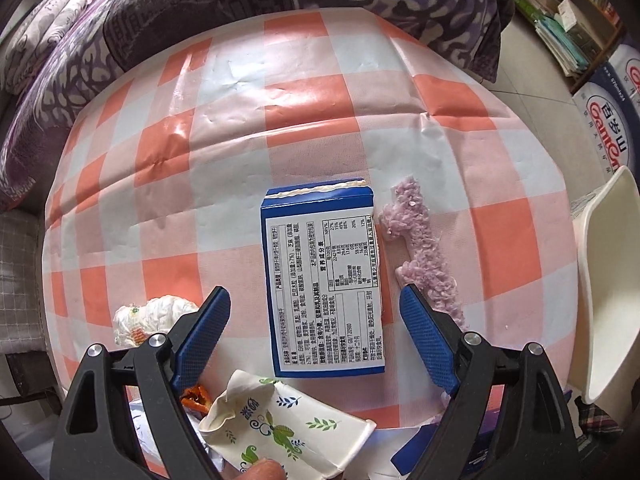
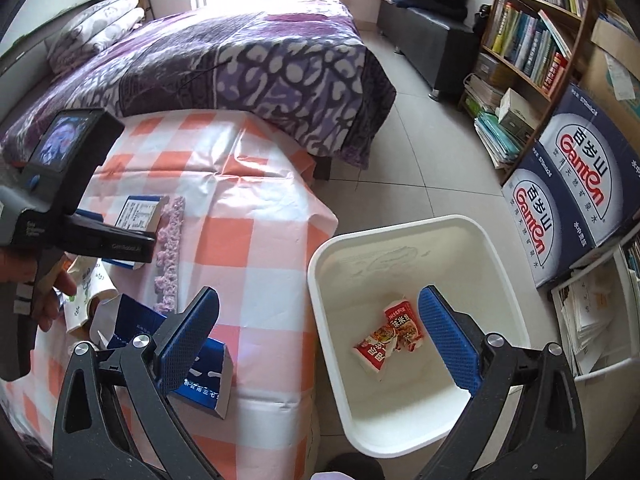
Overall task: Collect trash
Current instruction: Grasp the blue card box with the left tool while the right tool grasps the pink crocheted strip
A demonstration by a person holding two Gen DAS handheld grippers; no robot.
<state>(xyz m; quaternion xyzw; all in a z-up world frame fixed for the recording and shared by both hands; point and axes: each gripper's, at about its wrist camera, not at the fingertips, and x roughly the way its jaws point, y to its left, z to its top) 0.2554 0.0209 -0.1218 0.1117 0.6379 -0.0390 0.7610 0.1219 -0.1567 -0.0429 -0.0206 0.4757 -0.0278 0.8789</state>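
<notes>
On the checked orange-and-white tablecloth (image 1: 304, 92) a blue-and-white carton (image 1: 322, 280) lies flat, its printed panel facing up: small Chinese text with a nutrition table headed 营养成分表 and an NRV% column. The left gripper (image 1: 316, 334) hovers over the carton's near end with its jaws wide apart, one blue pad on each side of the carton, neither touching it. Just to the right of the carton lies a strip of fuzzy lilac cloth (image 1: 424, 256). Near the left finger sits a crumpled white wrapper (image 1: 148, 318), and at the near edge a squashed paper cup (image 1: 280, 424) printed with green leaves and blue characters too warped to read.

Beside the table stands a white bin (image 2: 404, 240), and in it lie two red snack packets (image 2: 390, 336); one reads 米米, the rest is too small to make out. The right gripper (image 2: 318, 332) hangs over the bin's near rim, jaws wide apart and holding nothing. Under its left finger a torn blue box (image 2: 202, 380) rests on the cloth. Past the bin, stacked dark blue cases (image 2: 576, 184) read "Ganten" and 百岁山, next to a bookshelf (image 2: 532, 36).
</notes>
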